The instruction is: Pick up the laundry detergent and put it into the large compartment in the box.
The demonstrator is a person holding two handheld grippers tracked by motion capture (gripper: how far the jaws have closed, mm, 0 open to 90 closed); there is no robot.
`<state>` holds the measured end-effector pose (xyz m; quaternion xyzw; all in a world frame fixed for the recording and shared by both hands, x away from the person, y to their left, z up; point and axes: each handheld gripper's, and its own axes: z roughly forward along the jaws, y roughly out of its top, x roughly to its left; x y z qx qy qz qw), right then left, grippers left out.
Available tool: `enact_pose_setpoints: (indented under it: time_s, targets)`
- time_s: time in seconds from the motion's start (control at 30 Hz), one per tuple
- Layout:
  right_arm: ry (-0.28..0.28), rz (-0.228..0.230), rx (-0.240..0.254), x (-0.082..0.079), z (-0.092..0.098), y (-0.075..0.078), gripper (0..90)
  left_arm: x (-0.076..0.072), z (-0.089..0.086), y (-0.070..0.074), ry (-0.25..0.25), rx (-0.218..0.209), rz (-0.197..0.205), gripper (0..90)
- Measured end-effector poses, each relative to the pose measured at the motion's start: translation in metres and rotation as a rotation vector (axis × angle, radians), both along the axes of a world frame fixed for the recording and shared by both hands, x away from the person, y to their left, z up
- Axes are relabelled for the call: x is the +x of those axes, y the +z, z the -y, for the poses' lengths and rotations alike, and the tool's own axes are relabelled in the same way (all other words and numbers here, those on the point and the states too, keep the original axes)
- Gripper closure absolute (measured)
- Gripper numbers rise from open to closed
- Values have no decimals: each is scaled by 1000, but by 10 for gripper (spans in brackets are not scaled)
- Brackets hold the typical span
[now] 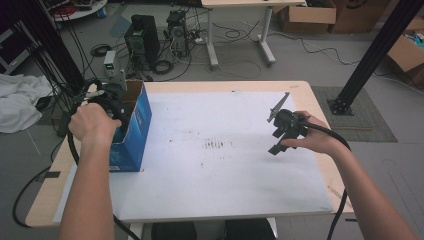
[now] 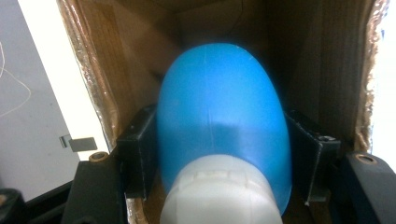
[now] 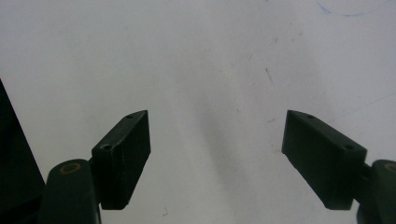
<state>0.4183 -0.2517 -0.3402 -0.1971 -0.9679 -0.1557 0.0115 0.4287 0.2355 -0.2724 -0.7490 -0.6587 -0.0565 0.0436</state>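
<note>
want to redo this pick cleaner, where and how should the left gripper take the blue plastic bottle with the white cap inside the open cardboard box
Probably on the blue plastic bottle body just past its white cap, coming in through the cardboard box's open top, as the left gripper does now. The rounded sides there meet both pads squarely, while the ribbed cap is narrower and the box walls block other approaches.

Blue bottle (image 2: 223, 126), white cap nearest the camera, inside open blue cardboard box (image 1: 134, 131); clamped between fingers

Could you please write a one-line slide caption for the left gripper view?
Left gripper clamped on a blue plastic bottle with a white cap, inside an open brown-lined cardboard box.
</note>
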Motion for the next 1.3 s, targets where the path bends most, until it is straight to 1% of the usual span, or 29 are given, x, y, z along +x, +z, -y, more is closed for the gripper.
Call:
enact_pose_setpoints:
  time_s: [0.4,0.6,0.93,1.07,1.1,1.2,1.23,1.27,1.3]
  targets:
    - [3,-1,1,0,0,0,234,0,2,0,-1,9,-1,368]
    - [0,-3,0,0,1,0,233,0,1,0,-3,6,-2,367]
    - [1,-2,2,0,1,-1,233,-1,1,2,-2,5,12,363]
    - [-2,-2,0,0,1,0,234,-3,2,6,-10,9,19,346]
    - [0,-2,-1,0,1,0,233,-3,2,8,-17,10,23,329]
    - [3,-1,2,0,0,1,234,-5,1,14,-9,4,34,306]
    - [2,-1,2,-1,0,1,234,-5,0,15,-16,4,36,302]
    - [4,1,2,-1,0,1,233,-7,-1,20,-13,-1,46,294]
    - [3,2,1,-1,-1,1,233,-7,-1,20,-13,-1,46,292]
